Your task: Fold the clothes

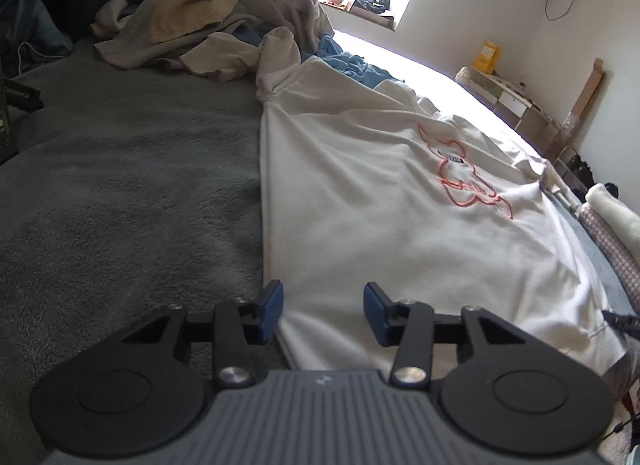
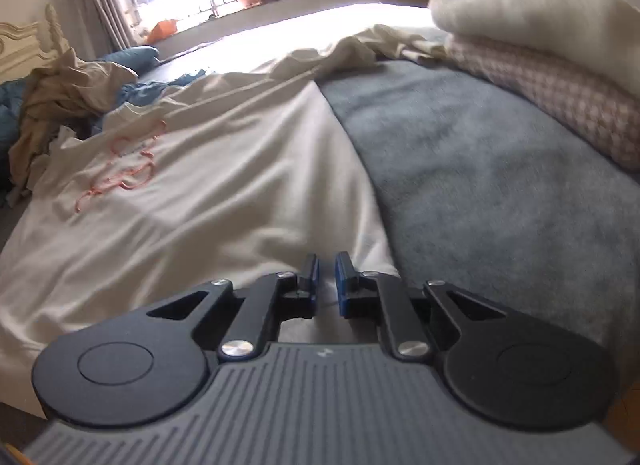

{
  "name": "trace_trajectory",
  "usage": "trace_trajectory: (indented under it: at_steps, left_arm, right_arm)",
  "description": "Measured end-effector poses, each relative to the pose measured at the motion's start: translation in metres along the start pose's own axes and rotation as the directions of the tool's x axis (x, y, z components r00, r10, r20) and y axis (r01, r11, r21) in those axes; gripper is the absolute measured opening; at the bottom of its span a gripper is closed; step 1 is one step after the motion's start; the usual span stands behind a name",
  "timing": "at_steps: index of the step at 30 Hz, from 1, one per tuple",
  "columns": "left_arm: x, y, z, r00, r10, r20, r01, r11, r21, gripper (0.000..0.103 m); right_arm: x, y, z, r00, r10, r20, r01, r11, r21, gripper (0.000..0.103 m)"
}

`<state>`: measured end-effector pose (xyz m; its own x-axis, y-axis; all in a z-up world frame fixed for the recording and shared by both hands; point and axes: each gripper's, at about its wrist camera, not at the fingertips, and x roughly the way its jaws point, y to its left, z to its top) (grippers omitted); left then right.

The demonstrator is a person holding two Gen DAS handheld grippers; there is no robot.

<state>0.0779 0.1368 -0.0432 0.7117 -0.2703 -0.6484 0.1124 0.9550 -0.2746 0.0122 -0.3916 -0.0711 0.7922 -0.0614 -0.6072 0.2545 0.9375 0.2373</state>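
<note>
Where window glares, grey blanket (image 1: 132,201)

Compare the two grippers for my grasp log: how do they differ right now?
The left gripper has its jaws wide apart, straddling the white T-shirt hem corner; the right gripper has its jaws nearly closed, pinching the hem. Both sit at the shirt's near edge.

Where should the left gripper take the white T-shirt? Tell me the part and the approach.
Take the white T-shirt at its near hem corner, coming in low from the near bed edge. The left gripper is open and straddles that corner, where the fabric edge lies flat on the grey blanket. The right gripper appears to pinch the other corner.
</note>
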Motion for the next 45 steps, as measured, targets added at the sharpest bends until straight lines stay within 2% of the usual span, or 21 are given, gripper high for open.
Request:
trace_trajectory:
  at_steps: [1,3,5,7,9,13,17,19,23,26,29,31,33,36,38,39,41,43,45]
  left_arm:
    - [-0.004,0.003,0.002,0.999,0.030,0.022,-0.031,1.000,0.006,0.057]
    - [-0.007,0.007,0.015,0.994,0.078,0.071,-0.082,0.995,0.054,0.058]
    - [0.000,0.011,0.034,0.993,0.072,0.096,-0.077,0.995,0.056,0.060]
    - [0.013,0.013,0.055,0.992,0.059,0.113,-0.062,0.998,0.023,0.060]
    - [0.027,0.016,0.073,0.990,0.053,0.129,-0.053,0.999,-0.007,0.060]
    - [0.063,0.024,0.098,0.985,0.077,0.157,-0.069,0.996,-0.055,0.060]
    - [0.099,0.032,0.122,0.978,0.101,0.184,-0.083,0.991,-0.104,0.060]
    - [0.117,0.036,0.134,0.974,0.114,0.196,-0.089,0.988,-0.129,0.060]
    - [0.127,0.059,0.128,0.977,0.096,0.193,-0.059,0.980,-0.191,0.060]
    - [0.126,0.081,0.127,0.982,0.093,0.163,-0.046,0.961,-0.273,0.060]
    - [0.119,0.098,0.123,0.983,0.083,0.167,-0.024,0.945,-0.326,0.060]
    - [0.116,0.107,0.119,0.981,0.090,0.171,-0.027,0.940,-0.341,0.060]
    - [0.114,0.111,0.117,0.981,0.085,0.175,-0.018,0.936,-0.352,0.059]
    - [0.113,0.116,0.115,0.981,0.073,0.181,-0.002,0.931,-0.364,0.059]
    - [0.113,0.115,0.115,0.980,0.074,0.183,-0.003,0.934,-0.358,0.060]
    - [0.113,0.114,0.115,0.980,0.075,0.183,-0.006,0.936,-0.352,0.060]
    - [0.114,0.114,0.115,0.980,0.075,0.184,-0.006,0.937,-0.350,0.060]
    - [0.114,0.115,0.114,0.980,0.072,0.185,-0.002,0.936,-0.352,0.060]
    - [0.113,0.116,0.114,0.980,0.067,0.186,0.005,0.933,-0.359,0.060]
  right_arm:
    - [-0.010,-0.005,-0.002,1.000,0.016,0.008,-0.016,1.000,0.023,0.008]
    - [-0.025,-0.008,0.003,1.000,0.004,0.010,-0.004,0.999,0.031,0.009]
    - [-0.032,-0.001,0.019,1.000,-0.010,0.030,0.009,1.000,0.017,0.012]
    - [-0.033,0.015,0.044,0.997,0.049,0.062,-0.049,0.999,-0.002,0.012]
    - [-0.029,0.045,0.071,0.985,0.145,0.092,-0.142,0.989,-0.035,0.013]
    - [0.001,0.128,0.117,0.935,0.349,0.058,-0.343,0.935,-0.092,0.020]
    - [0.059,0.234,0.159,0.852,0.522,-0.051,-0.523,0.840,-0.141,0.026]
    - [0.089,0.291,0.174,0.829,0.552,-0.088,-0.558,0.806,-0.197,0.027]
    - [0.145,0.394,0.188,0.806,0.570,-0.160,-0.589,0.743,-0.318,0.035]
    - [0.177,0.474,0.177,0.786,0.574,-0.229,-0.606,0.643,-0.468,0.043]
    - [0.202,0.541,0.154,0.786,0.550,-0.282,-0.590,0.530,-0.609,0.044]
    - [0.216,0.575,0.137,0.806,0.516,-0.290,-0.544,0.454,-0.706,0.044]
    - [0.233,0.606,0.118,0.839,0.465,-0.284,-0.470,0.354,-0.809,0.044]
    - [0.250,0.631,0.100,0.866,0.421,-0.271,-0.376,0.188,-0.907,0.046]
    - [0.258,0.639,0.095,0.885,0.399,-0.241,-0.308,0.111,-0.945,0.051]
    - [0.266,0.643,0.095,0.898,0.372,-0.234,-0.283,0.082,-0.956,0.054]
    - [0.284,0.651,0.098,0.917,0.299,-0.265,-0.292,0.049,-0.955,0.055]
    - [0.295,0.656,0.096,0.922,0.254,-0.293,-0.308,0.023,-0.951,0.055]
    - [0.301,0.660,0.090,0.929,0.236,-0.285,-0.295,0.005,-0.956,0.055]
